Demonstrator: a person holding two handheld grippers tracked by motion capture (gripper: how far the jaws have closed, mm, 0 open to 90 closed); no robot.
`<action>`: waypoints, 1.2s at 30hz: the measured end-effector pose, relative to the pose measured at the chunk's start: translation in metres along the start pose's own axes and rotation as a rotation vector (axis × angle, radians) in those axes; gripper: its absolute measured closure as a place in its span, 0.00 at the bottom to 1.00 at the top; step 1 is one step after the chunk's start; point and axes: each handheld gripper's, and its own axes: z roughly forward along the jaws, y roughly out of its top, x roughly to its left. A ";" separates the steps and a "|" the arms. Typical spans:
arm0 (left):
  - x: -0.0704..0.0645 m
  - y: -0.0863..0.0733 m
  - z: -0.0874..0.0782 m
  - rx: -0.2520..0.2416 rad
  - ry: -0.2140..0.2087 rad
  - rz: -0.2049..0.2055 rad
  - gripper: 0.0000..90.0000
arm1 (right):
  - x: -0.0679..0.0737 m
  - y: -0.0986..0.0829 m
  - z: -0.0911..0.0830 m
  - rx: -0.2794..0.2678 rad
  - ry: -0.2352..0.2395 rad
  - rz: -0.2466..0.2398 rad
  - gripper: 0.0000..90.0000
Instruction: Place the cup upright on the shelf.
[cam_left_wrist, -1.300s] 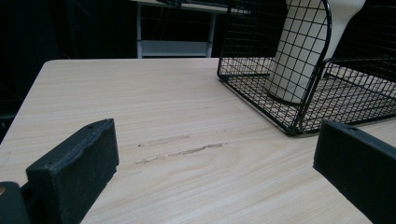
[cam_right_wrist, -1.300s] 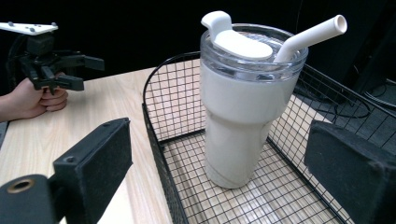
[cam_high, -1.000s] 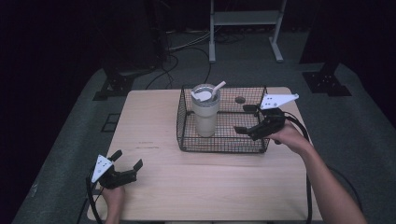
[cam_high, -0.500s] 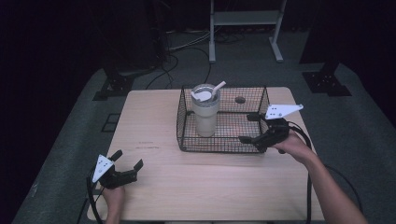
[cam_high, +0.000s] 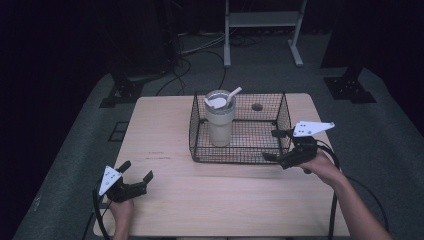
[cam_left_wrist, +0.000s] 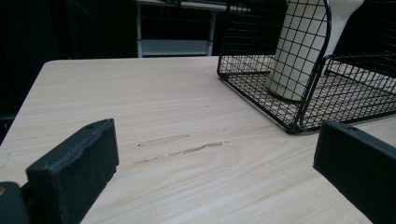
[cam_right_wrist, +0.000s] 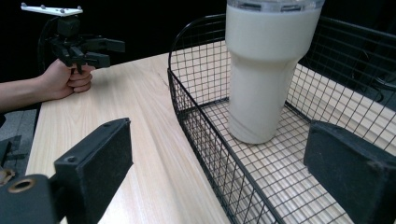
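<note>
A cream tumbler (cam_high: 220, 125) with a lid and straw stands upright in the left part of a black wire basket (cam_high: 240, 161) on the wooden table. My right gripper (cam_high: 270, 145) is open just outside the basket's near right corner, jaws pointing left along its front wall. In the right gripper view the jaws (cam_right_wrist: 219, 154) straddle the basket wall (cam_right_wrist: 187, 107), with the tumbler (cam_right_wrist: 266, 70) ahead. My left gripper (cam_high: 136, 170) is open and holds nothing near the table's front left. Its own view looks between the jaws (cam_left_wrist: 217, 140) toward the basket (cam_left_wrist: 280, 116) and tumbler (cam_left_wrist: 303, 46).
A small dark round spot (cam_high: 257, 106) lies at the basket's far right. Bare tabletop (cam_high: 165, 130) stretches left of the basket and along the front. A white stand (cam_high: 260, 20) and cables are on the floor beyond the table. The left gripper (cam_right_wrist: 114, 52) appears far off in the right gripper view.
My right gripper has drawn back from the basket's right rim toward the near right corner and sunk lower. The left gripper and the tumbler have stayed put.
</note>
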 end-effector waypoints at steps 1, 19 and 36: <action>0.000 0.000 0.000 0.000 0.000 0.000 0.00 | 0.000 -0.002 -0.001 -0.004 -0.001 0.004 0.08; 0.000 0.000 0.000 -0.003 0.000 0.001 0.00 | 0.005 -0.035 -0.018 -0.002 -0.030 0.045 0.08; -0.001 0.000 0.000 -0.001 0.000 0.002 0.00 | 0.008 -0.060 -0.028 0.010 -0.054 0.071 0.08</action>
